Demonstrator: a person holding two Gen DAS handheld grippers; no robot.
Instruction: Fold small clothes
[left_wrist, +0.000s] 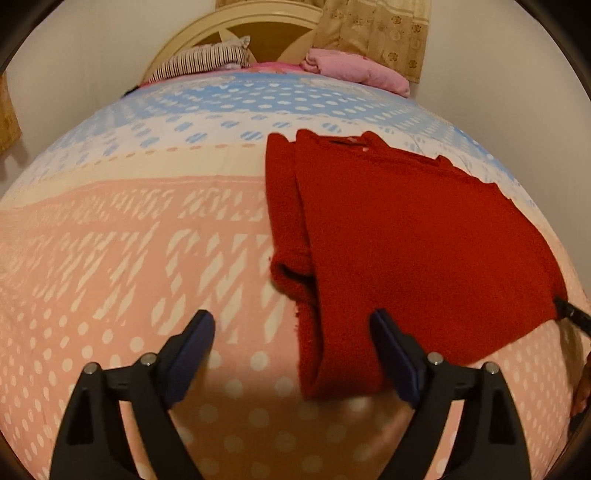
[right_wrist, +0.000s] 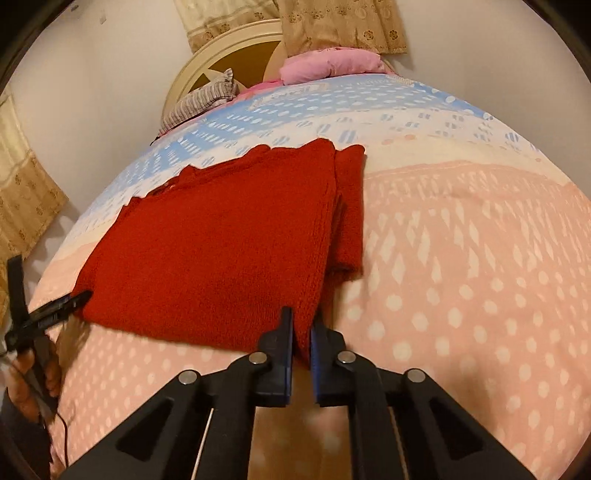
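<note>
Bed (left_wrist: 129, 229) under pink, cream and blue patterned bedspread, white dots and dashes. Cream arched headboard (right_wrist: 221, 48) at far end, against plain pale wall (left_wrist: 92, 40). Striped pillow (left_wrist: 207, 61) and pink pillow (right_wrist: 332, 62) at head. Beige floral curtains (right_wrist: 332, 26) above. Warm, dim lighting.

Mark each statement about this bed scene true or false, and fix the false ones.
1. The garment being folded is red. True: a red sweater lies spread out.
2. The right gripper has its fingers wide apart with nothing between them. False: they are closed on the sweater's near edge.
3. The left gripper is open. True: its fingers stand well apart.
4. The sweater lies on a bare wooden floor. False: it lies on a pink, white and blue patterned bedspread.
5. A pink pillow sits at the far end of the bed. True.
</note>
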